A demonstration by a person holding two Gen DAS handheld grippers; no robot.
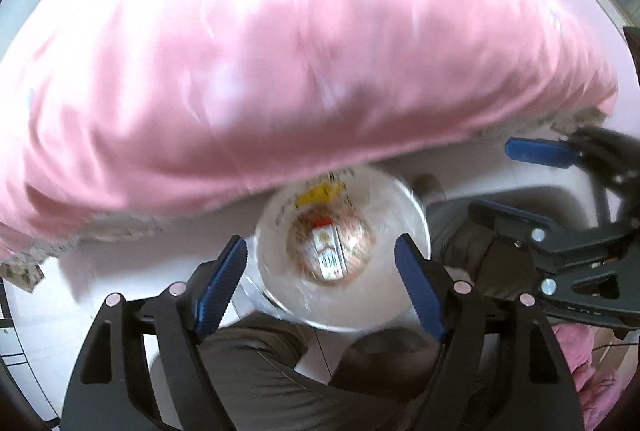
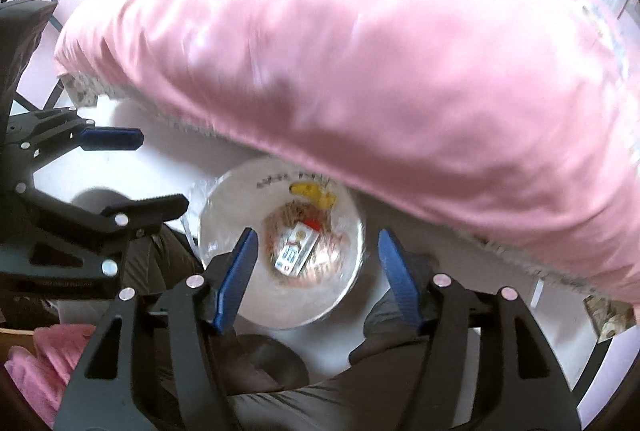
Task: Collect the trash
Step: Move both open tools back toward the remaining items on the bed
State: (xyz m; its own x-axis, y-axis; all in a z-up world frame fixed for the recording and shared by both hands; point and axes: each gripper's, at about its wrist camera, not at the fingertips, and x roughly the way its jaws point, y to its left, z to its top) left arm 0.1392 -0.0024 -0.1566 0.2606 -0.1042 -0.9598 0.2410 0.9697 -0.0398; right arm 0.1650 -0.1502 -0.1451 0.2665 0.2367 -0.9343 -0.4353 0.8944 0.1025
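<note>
A round white trash bin [image 1: 384, 295] stands on the floor at the bed's edge, seen from above. Inside lie a small printed carton [image 1: 329, 258] and a yellow wrapper [image 1: 320, 193]. The bin [image 2: 248, 199], the carton [image 2: 294, 249] and the yellow wrapper [image 2: 312, 191] also show in the right wrist view. My left gripper [image 1: 322, 281] is open and empty above the bin. My right gripper [image 2: 316, 277] is open and empty above it too. Each gripper shows in the other's view, the right one [image 1: 516, 183] and the left one [image 2: 156, 171].
A pink bed cover [image 1: 280, 51] fills the upper half of both views and overhangs the bin's far rim. The person's legs in dark trousers [image 1: 256, 371] are below the grippers. Pink cloth [image 2: 36, 363] lies at the lower left. The floor [image 2: 120, 167] is white.
</note>
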